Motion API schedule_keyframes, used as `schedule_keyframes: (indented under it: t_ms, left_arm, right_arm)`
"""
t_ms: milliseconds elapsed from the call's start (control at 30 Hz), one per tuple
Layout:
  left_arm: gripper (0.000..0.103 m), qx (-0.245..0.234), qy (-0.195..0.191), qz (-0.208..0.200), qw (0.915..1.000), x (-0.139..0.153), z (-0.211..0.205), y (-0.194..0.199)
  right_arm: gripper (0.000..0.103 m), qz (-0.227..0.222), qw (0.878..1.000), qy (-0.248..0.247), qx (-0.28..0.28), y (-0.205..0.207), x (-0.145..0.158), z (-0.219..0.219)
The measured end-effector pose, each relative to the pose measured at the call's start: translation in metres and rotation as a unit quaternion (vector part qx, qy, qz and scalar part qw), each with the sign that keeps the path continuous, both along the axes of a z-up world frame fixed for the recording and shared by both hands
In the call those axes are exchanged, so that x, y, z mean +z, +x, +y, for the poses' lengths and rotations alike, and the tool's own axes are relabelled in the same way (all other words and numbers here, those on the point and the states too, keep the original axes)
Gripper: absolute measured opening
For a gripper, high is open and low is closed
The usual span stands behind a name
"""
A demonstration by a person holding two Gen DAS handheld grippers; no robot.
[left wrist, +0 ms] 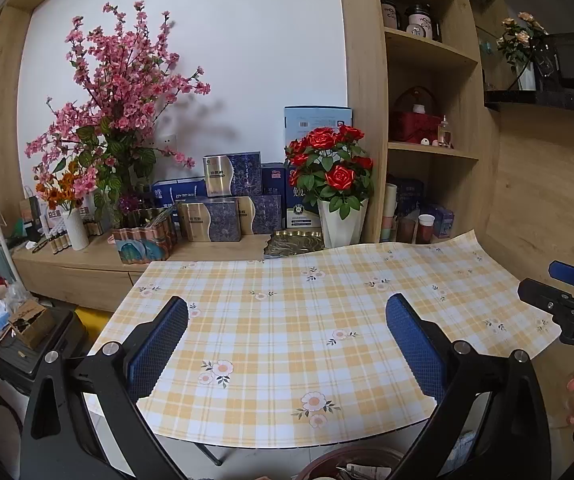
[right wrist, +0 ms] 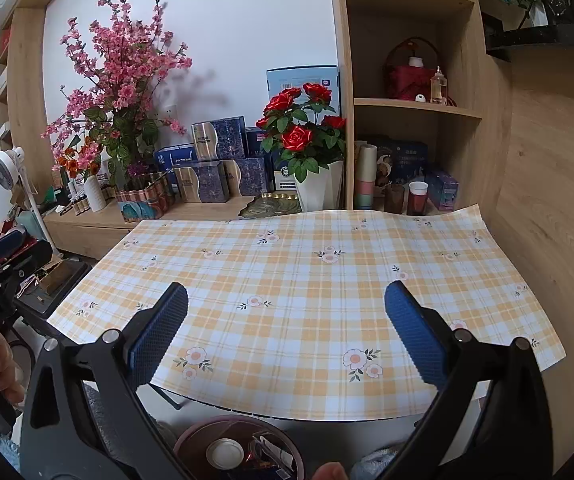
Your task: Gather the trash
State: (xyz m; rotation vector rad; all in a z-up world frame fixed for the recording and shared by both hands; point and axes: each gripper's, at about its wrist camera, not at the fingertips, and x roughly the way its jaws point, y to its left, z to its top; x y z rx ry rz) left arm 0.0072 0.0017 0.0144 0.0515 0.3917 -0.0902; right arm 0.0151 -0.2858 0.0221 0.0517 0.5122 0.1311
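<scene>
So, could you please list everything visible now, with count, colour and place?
tablecloth: one, yellow-white check, covering the table.
bin: one, dark red, under the table's near edge, holding trash.
rose pot: one, white, red roses, on the counter behind.
pink blossom plant: one, on the counter's left part.
gift boxes: several, blue-gold, on the counter.
shelf unit: one, wooden, right of the roses.
left tool: one, black, blue pads, open.
right tool: one, same, open.
</scene>
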Motion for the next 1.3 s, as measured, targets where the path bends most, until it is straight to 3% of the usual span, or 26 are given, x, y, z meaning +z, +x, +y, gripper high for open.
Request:
schedule_keyframes:
  t_ms: [1300]
  left_arm:
    - [0.097, 0.009, -0.002, 0.007, 0.9999, -0.005, 0.010, -0.005]
  right_arm:
    - [0.097, 0.008, 1.000, -0.003, 0.005, 0.000, -0.014, 0.012]
